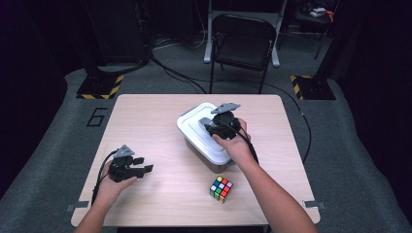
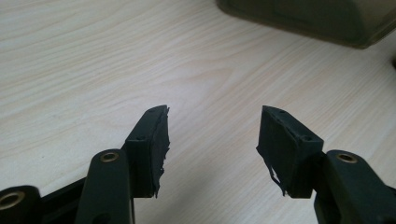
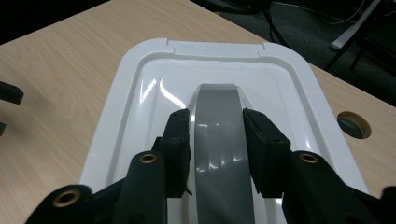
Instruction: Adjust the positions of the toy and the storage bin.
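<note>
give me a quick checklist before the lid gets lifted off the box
1. Right gripper pads pressed on both sides of the grey handle: ok.
2. Grip centred on the white lid: ok.
3. Left gripper clear of the box, jaws empty over the table: ok.
4. Rubik's cube apart from the box: ok.
5. Lid unlatched from the box: cannot tell.

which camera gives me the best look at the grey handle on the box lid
The right gripper view: the handle runs up its middle, close, between the right tool's pads. The high view has it small and partly behind that tool on the lid. The left gripper view catches just the box's dark lower wall.
</note>
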A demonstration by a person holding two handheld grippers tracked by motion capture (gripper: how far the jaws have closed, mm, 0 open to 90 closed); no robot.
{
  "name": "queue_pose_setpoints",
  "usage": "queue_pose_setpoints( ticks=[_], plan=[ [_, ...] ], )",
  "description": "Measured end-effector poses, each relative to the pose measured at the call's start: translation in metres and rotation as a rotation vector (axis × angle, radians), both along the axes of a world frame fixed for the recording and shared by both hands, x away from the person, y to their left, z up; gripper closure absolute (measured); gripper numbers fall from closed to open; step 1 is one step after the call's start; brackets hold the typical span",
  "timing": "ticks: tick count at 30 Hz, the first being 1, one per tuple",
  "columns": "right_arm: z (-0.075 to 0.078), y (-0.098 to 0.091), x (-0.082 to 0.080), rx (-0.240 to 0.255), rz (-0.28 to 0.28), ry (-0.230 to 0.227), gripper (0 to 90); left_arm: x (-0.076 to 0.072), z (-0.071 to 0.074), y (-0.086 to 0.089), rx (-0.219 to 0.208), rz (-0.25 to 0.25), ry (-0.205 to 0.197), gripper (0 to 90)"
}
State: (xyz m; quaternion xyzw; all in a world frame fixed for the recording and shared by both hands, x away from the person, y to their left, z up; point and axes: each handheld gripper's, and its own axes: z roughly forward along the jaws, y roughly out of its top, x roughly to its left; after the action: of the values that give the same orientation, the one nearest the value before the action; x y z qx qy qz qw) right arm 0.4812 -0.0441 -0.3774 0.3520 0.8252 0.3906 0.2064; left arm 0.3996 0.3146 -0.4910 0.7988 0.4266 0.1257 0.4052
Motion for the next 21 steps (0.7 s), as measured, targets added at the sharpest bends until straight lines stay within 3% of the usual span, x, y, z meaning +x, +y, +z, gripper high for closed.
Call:
queue_pose_setpoints(
  ticks=[9, 21],
  plan=[
    [-0.001, 0.001, 0.0, -0.01, -0.016, 0.011, 66.0, 0.001, -0.011, 0.012, 0.009, 0.045, 0.02, 43.1],
    [0.0, 0.002, 0.001, -0.026, -0.015, 0.0, 66.5, 0.002, -0.013, 0.019, 0.002, 0.077, 0.026, 42.9]
  ],
)
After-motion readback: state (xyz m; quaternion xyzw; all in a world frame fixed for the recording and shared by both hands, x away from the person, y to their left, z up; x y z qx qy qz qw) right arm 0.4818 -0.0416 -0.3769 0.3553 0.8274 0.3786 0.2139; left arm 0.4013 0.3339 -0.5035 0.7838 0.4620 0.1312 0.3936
